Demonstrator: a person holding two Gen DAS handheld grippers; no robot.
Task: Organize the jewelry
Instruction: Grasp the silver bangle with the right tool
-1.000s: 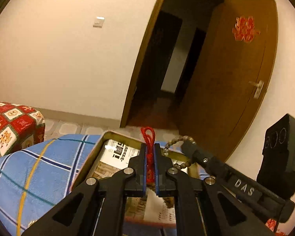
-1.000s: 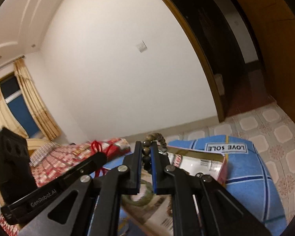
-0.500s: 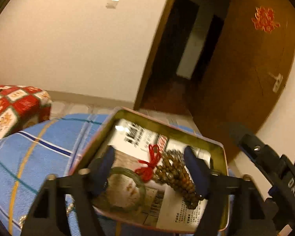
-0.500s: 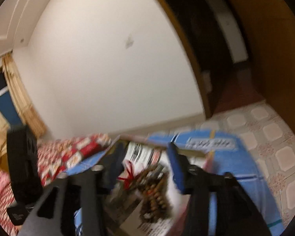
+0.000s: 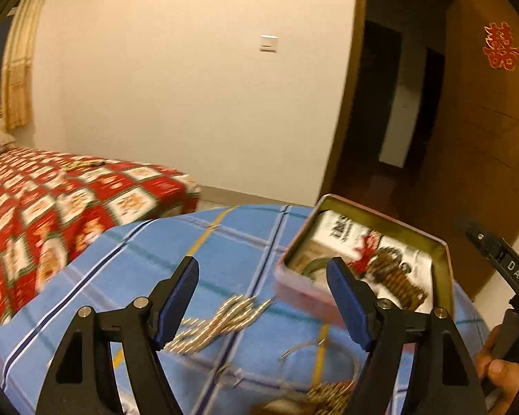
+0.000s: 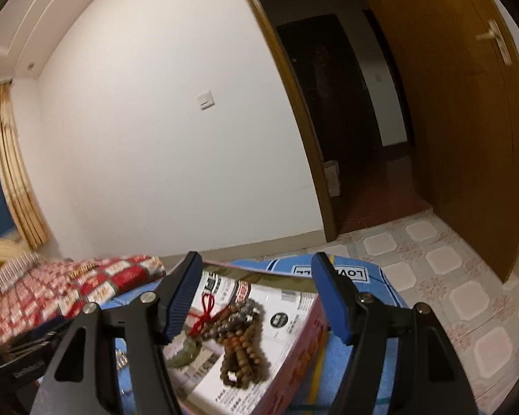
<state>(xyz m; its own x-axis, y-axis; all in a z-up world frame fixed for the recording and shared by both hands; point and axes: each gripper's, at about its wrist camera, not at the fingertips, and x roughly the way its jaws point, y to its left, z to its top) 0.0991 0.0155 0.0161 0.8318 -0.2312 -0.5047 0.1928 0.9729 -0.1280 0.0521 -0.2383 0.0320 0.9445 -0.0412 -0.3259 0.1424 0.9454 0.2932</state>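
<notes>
A cream-walled bedroom with a light switch, an open brown door bearing a red paper ornament, and a tiled floor frames the scene; a bed under a red patterned quilt sits to the left, and nearer the cameras lies a surface covered with a blue checked cloth. On that cloth rests an open tin box lined with printed paper. Inside it lies a string of brown wooden beads with a red knotted cord at one end, and beside the beads a pale green bangle, only partly visible. The left hand-held gripper is spread wide with nothing between its blue-padded fingers, positioned over the cloth just left of the tin. Between and below those fingers, on the cloth outside the tin, lie a blurred gold-coloured chain, a thin wire hoop and another gold-toned piece at the lower edge. The right hand-held gripper is likewise wide apart and empty, above the tin with the beads seen between its fingers. In the left wrist view, its black body marked "DAS" and part of a hand show at the right edge.
</notes>
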